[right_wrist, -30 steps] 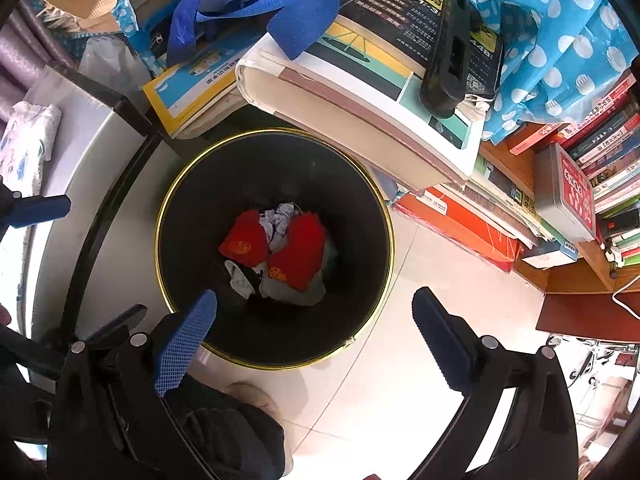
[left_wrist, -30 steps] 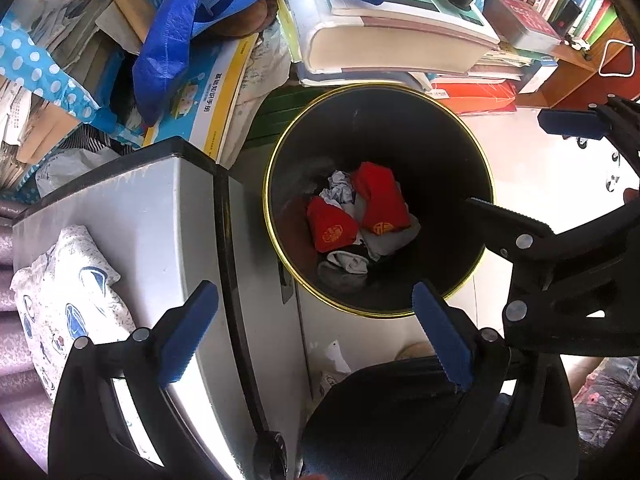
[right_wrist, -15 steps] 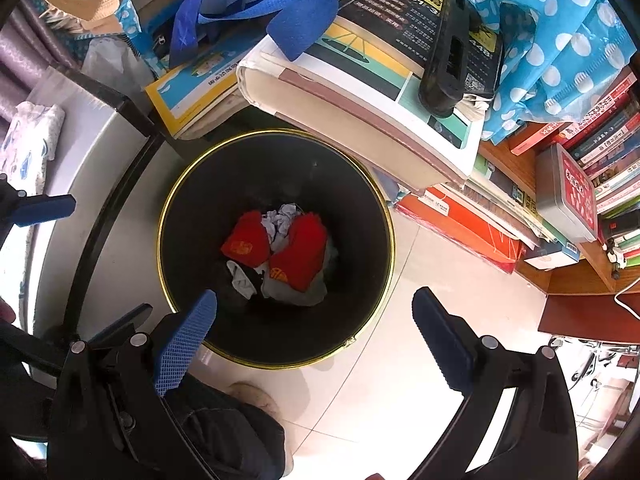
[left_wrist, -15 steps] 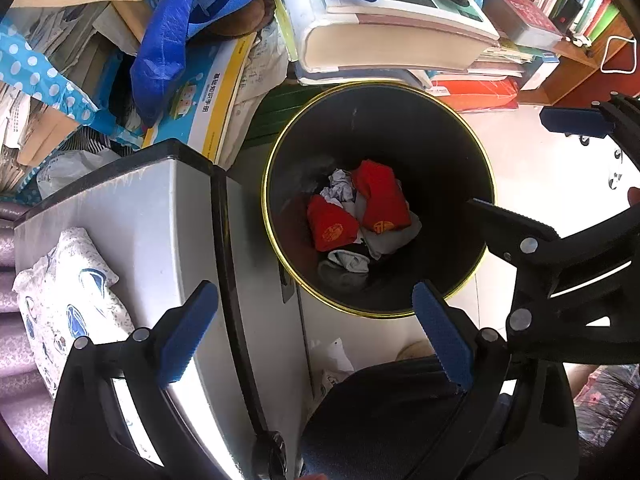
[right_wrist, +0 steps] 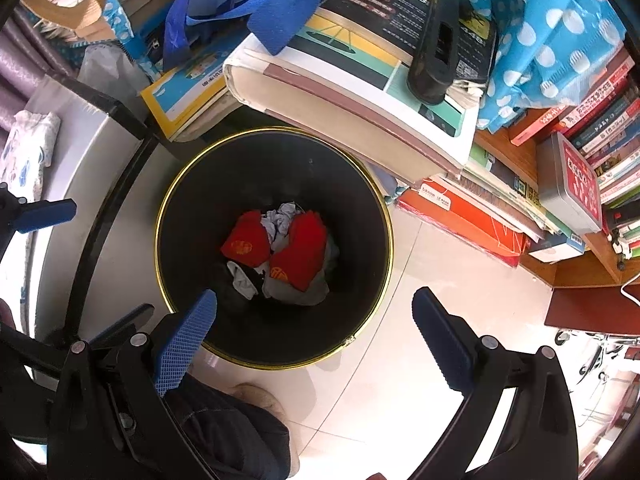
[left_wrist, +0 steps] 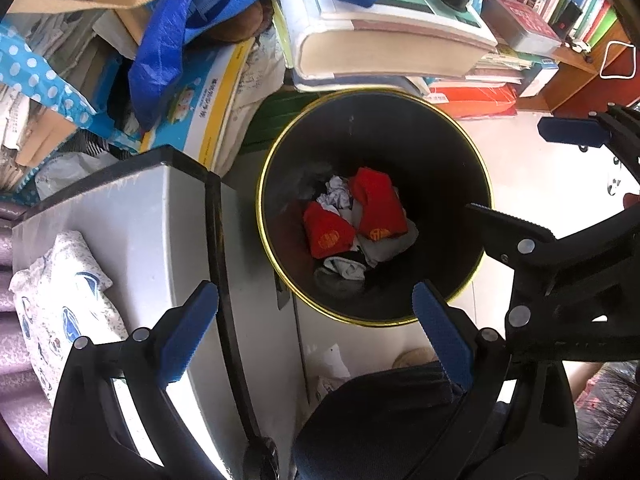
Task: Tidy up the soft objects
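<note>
Your left tool (left_wrist: 314, 332) and right tool (right_wrist: 314, 334) look alike: black plastic arms, each joint pinned by round silver screws, ending in flat blue pads (right_wrist: 185, 344) with a fine cross-hatched grip texture. Below them, your knee shows in dark trousers (left_wrist: 384, 412).

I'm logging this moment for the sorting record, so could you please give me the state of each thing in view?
Left tongs: open, empty.
Right tongs: open, empty.
Black bin: upright, uncovered, holding soft items.
Two red pieces: lying on the pile in the bin.
Patterned cloth: lying on the grey surface, outside the bin.
</note>
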A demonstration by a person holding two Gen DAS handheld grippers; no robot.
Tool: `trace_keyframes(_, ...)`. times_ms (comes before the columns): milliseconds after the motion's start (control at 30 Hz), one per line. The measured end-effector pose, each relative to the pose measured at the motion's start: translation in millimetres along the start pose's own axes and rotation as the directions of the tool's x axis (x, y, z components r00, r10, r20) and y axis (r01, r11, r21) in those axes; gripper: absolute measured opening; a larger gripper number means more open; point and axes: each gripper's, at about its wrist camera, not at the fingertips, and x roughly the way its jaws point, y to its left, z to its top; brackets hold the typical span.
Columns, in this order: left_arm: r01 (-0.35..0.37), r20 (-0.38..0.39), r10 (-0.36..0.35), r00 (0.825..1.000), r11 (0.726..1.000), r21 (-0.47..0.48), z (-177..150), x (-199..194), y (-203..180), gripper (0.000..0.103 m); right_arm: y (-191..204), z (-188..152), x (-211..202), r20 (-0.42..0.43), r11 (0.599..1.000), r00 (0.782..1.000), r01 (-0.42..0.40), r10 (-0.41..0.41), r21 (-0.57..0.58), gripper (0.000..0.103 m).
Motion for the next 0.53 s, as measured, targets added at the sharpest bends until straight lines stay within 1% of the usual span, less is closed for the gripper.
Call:
trace_keyframes(67,-0.007,0.01,0.007,1.0,1.0,0.001,-0.7,-0.6,-0.3,0.096,-0.1,-0.7,-0.1,0.001,1.0,1.0,0.004,-0.004,-0.004,0.094)
trace_keyframes(233,-0.037,-0.017,0.037,0.999,0.999,0.006,-1.6,3.3,-0.3,0.097,4.2,-0.9,-0.5,0.007,0.999,0.999,0.038,-0.037,-0.029,0.094)
trace_keyframes(333,-0.066,-0.027,0.067,0.997,0.998,0.005,-1.9,3.3,0.3,0.097,7.0,-0.5,-2.5,0.009,0.998,0.999,0.044,-0.044,-0.041,0.094)
trace_keyframes(533,-0.087,-0.024,0.087,0.996,0.996,-0.015,-5.0,-1.3,4.2,0.097,7.7,2.5,-6.2,0.016,0.998,0.999,0.051,-0.051,-0.037,0.094)
